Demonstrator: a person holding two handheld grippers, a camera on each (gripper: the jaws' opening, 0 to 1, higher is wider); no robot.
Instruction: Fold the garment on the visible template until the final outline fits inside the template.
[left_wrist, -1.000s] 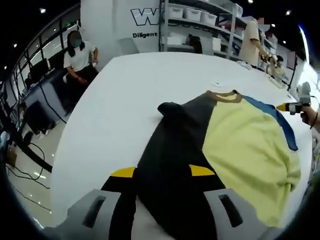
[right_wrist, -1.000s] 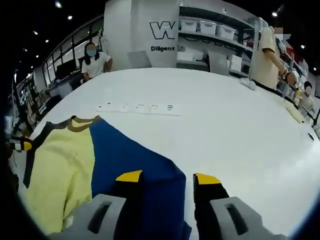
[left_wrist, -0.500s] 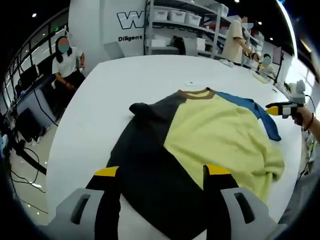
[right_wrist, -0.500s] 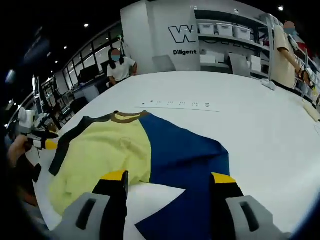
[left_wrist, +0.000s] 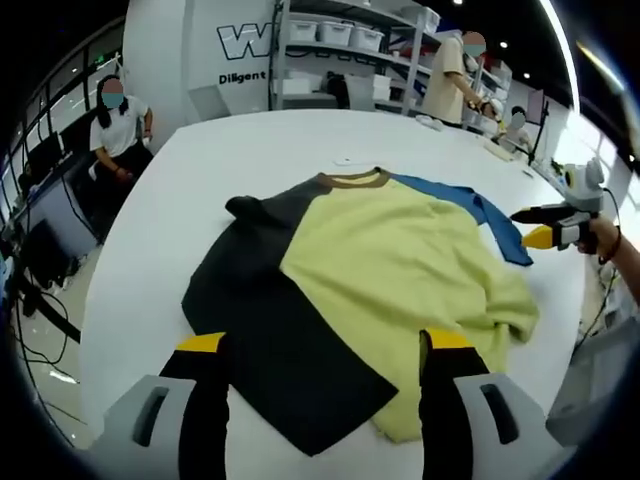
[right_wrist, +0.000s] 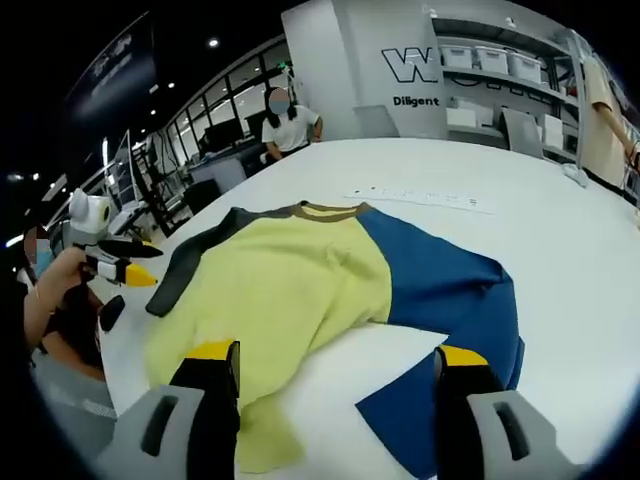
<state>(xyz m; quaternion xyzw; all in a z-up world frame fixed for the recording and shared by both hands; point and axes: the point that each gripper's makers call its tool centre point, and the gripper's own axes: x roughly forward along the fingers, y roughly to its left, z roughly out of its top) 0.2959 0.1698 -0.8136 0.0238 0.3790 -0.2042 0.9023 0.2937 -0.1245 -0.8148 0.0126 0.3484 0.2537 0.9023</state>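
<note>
Left gripper view: shirt lies flat and spread on the white table, collar away from the camera, hem near. Yellow body in the middle, black sleeve on one side, blue sleeve on the far side. No fold made yet, by my reading; hem is rumpled at the near corner. I cannot make out a template outline under the cloth. Left gripper released, jaws wide apart, nothing between the pads; it hangs over the near hem, black sleeve and yellow edge lying in the gap below, contact not evident. Right gripper shows at the far side, just beside the blue sleeve end, held in a hand; its jaw gap cannot be told from here. Right gripper view: same shirt seen from the opposite side, blue sleeve nearest, spread out in an L with bare table showing between sleeve and body. Right gripper released, jaws wide, empty; blue sleeve end lies under and beside one jaw, yellow hem beside the other. Left gripper shows near the black sleeve. A row of small marks sits on the table beyond the collar. Judgement: task at the start, all folds remaining — sleeves in, then body folded down.
</note>
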